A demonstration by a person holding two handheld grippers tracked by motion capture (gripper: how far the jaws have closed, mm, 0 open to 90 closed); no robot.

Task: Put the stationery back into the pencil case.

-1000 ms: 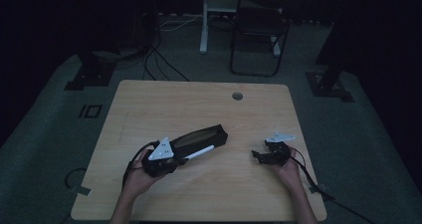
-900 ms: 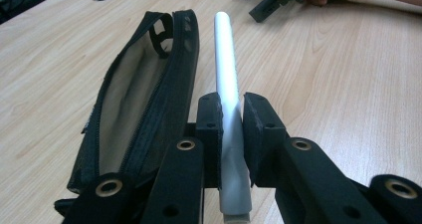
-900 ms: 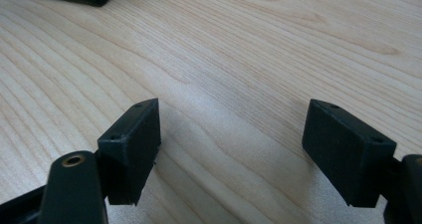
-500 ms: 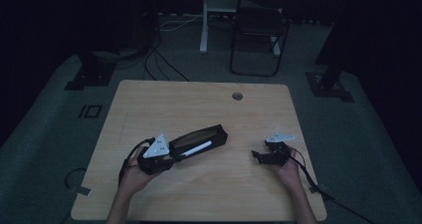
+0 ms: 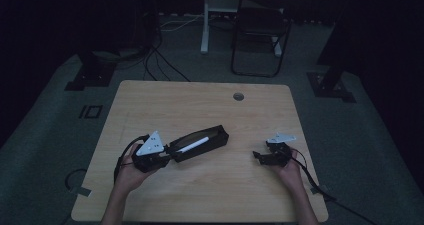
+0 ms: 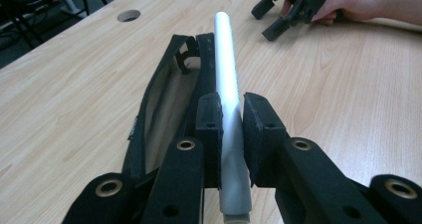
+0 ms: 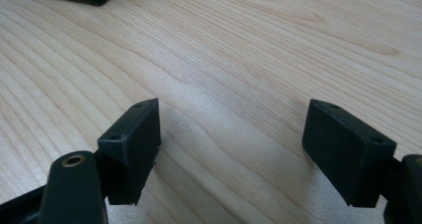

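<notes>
A white marker (image 5: pixel 194 145) lies lengthwise over a long black pencil case (image 5: pixel 219 134) near the middle of the wooden table (image 5: pixel 200 105). My left gripper (image 5: pixel 171 153) is shut on the marker's near end. In the left gripper view the black pads (image 6: pixel 209 119) press both sides of the marker (image 6: pixel 226 69), which reaches forward above the open case (image 6: pixel 164 99) with its pale lining. My right gripper (image 5: pixel 260 157) rests at the table's right, held in a hand. Its jaws (image 7: pixel 231 144) stand wide open over bare wood.
A round cable hole (image 5: pixel 238 96) sits near the table's far edge. A dark chair (image 5: pixel 260 30) and stand feet (image 5: pixel 87 77) are on the floor beyond. The right gripper (image 6: pixel 281 12) shows far off in the left gripper view. Cables trail from both grippers.
My left gripper has risen a little and drawn back to the left with the marker in it. The case and the right gripper have stayed put.
</notes>
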